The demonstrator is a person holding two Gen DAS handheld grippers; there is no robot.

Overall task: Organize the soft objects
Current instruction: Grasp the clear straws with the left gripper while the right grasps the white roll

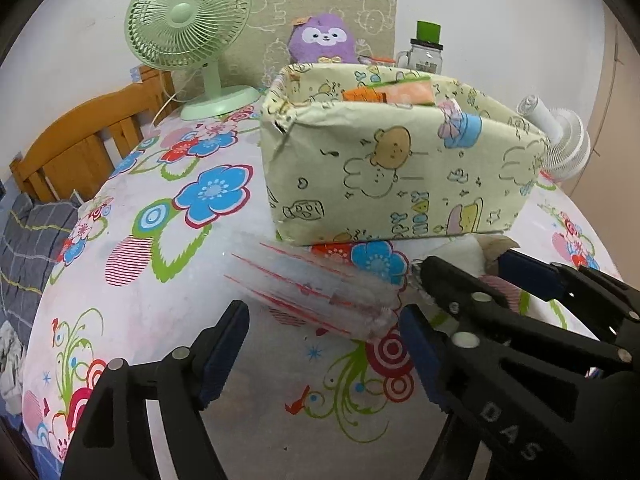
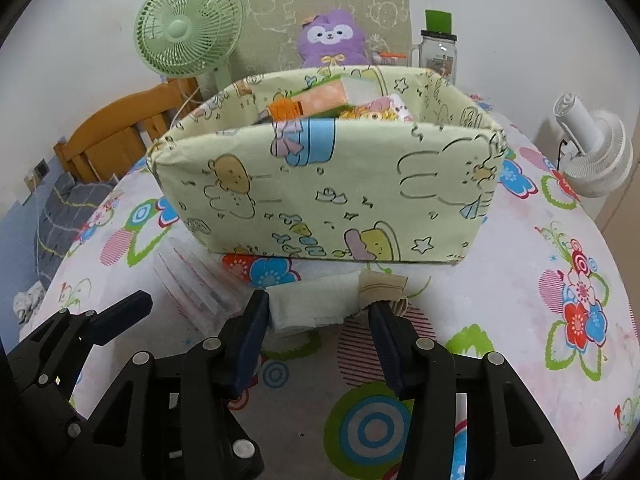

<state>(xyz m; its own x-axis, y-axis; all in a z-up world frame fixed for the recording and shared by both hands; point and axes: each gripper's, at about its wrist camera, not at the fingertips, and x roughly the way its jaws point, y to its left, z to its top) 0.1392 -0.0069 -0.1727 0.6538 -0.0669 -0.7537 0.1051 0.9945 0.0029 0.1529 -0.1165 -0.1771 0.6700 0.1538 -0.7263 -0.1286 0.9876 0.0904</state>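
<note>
Item: soft goods, sorting into bin [image 2: 320, 200] on floral counter [image 2: 520, 320].
Left claw [image 1: 324, 344]: released, jaws wide, just behind clear packet [image 1: 320, 292] lying before the bin.
Right claw [image 2: 316, 320]: released, jaws either side of white cloth [image 2: 308, 304]; tan cloth [image 2: 384, 284] touching its far edge.
Bin: already holds orange pack [image 2: 316, 100] and others.
Handling, by judgement: close on the white cloth's middle, not its corner; lift clear of the bin's near wall before dropping in.

A pale plain wall [image 2: 80, 20] rises at twelve o'clock behind the floral-clothed table [image 2: 520, 280], with a wooden bed frame [image 2: 120, 132] at ten o'clock.
</note>
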